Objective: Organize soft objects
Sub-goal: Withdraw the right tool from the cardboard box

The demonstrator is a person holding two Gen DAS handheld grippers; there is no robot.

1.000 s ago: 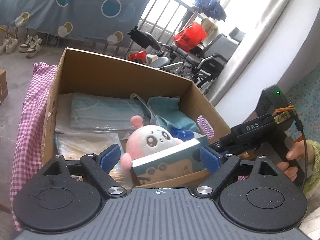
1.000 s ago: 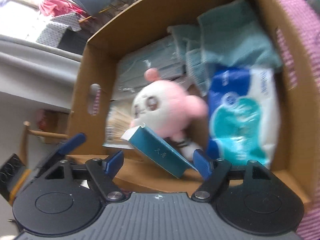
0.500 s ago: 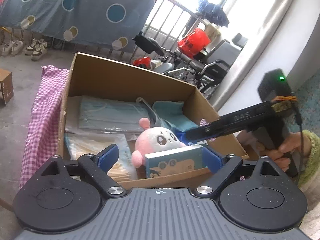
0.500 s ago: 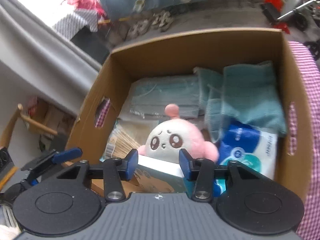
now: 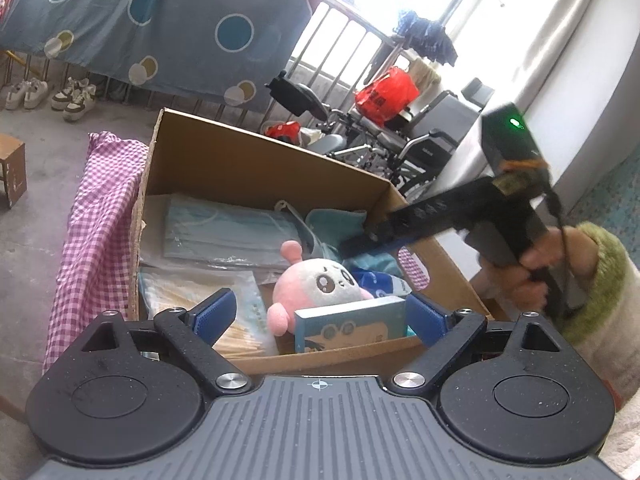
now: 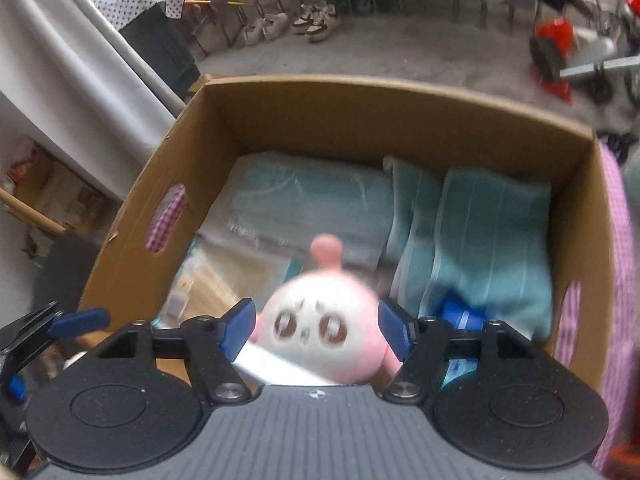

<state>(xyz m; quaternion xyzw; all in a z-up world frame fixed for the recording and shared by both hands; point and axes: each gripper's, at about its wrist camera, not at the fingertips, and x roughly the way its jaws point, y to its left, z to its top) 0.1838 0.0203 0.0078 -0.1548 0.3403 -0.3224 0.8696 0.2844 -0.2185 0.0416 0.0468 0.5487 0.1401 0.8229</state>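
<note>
Inside one cardboard box point(image 6: 280, 120): one plush point(image 6: 320, 328), perhaps two towels point(image 6: 480, 240) (blurred).

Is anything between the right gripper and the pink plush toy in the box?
Nothing visible blocks it. The right gripper, jaws just opening, hangs above the pink plush toy with clear air between. A small teal box leans against the toy's front, below its face, not on top.

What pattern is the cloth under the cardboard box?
Purple-and-white gingham cloth, clearest in the left wrist view.
</note>
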